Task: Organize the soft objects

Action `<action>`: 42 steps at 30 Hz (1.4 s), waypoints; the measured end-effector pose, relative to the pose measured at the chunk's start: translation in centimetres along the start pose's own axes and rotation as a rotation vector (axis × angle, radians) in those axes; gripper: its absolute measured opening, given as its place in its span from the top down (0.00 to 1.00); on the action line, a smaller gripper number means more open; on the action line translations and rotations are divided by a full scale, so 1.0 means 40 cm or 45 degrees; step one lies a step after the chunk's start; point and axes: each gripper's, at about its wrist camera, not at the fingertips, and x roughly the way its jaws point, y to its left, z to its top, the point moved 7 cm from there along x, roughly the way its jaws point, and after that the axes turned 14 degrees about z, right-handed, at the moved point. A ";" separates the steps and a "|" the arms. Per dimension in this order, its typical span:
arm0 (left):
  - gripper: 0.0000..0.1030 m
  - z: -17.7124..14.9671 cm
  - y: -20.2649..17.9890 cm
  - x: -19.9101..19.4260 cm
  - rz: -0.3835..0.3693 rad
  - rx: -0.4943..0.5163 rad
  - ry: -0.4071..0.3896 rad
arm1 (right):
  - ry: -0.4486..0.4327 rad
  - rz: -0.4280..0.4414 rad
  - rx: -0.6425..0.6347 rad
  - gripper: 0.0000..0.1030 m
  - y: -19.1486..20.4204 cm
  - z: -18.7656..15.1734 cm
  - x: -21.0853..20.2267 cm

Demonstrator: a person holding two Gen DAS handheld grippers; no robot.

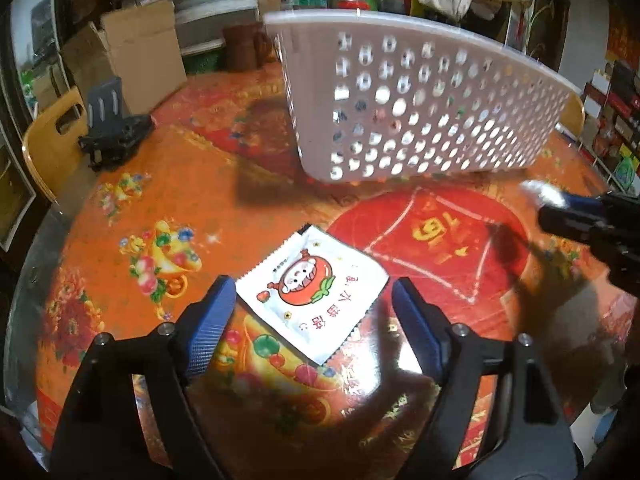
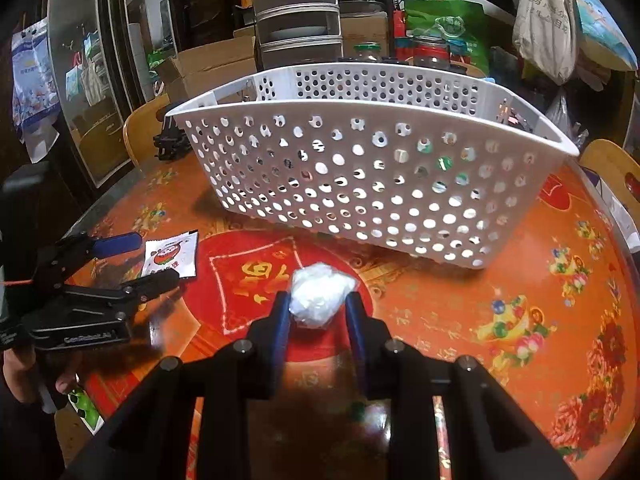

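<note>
Gripping white wad (image 2: 321,294), right gripper (image 2: 318,308) near basket (image 2: 360,184)

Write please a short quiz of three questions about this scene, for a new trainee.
1. True or false: the right hand-held gripper is shut on the crumpled white wad.
2. Where does the white packet with the red cartoon lie? A) inside the basket B) flat on the tablecloth between the open fingers of the left hand-held gripper C) under the basket
3. Fill in: the white perforated basket stands on the ____ side of the wad, away from the camera.

Key: 1 true; 2 B; 3 far
</note>
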 end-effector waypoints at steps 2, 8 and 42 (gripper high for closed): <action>0.22 0.005 -0.001 0.014 -0.024 -0.008 0.029 | -0.006 -0.001 0.002 0.74 -0.003 0.000 -0.008; 0.23 0.009 -0.014 0.022 -0.045 0.009 0.035 | -0.020 -0.005 0.010 0.74 -0.018 0.001 -0.030; 0.97 0.234 -0.031 -0.341 -0.126 -0.057 -0.353 | -0.236 -0.028 -0.088 0.74 0.019 0.141 -0.267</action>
